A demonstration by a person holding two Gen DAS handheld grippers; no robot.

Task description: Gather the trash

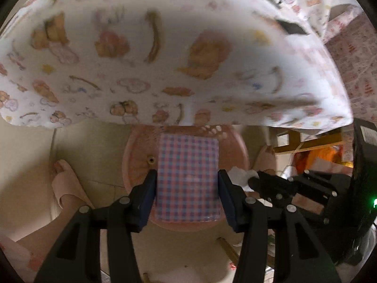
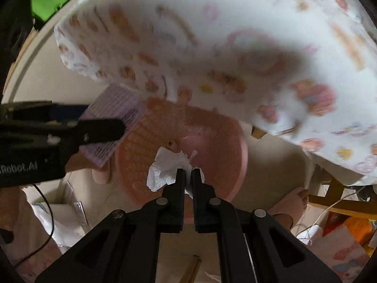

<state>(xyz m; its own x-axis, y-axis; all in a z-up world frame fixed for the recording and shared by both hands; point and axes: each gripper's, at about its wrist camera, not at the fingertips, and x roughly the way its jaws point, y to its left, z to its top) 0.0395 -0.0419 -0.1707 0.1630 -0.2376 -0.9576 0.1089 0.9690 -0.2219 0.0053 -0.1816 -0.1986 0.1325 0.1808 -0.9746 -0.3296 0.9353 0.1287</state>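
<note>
A pink-and-blue checked packet (image 1: 188, 155) sits between the fingers of my left gripper (image 1: 187, 176), which is shut on it. It hangs over a round pink mesh basket (image 1: 136, 146) on the floor. My right gripper (image 2: 187, 172) is shut on a crumpled white tissue (image 2: 165, 167), above the same basket (image 2: 212, 141). In the left wrist view the right gripper (image 1: 253, 180) and its tissue (image 1: 238, 174) hover at the basket's right rim. The right wrist view shows the left gripper (image 2: 104, 118) with the packet (image 2: 115, 103) at the basket's left side.
A table edge with a cartoon-print cloth (image 1: 165, 47) overhangs the basket's far side. A person's feet in pink slippers (image 1: 63, 184) stand on either side of it. A wooden stick (image 1: 226, 247) lies on the floor nearby. Boxes and cables (image 2: 59, 212) crowd the sides.
</note>
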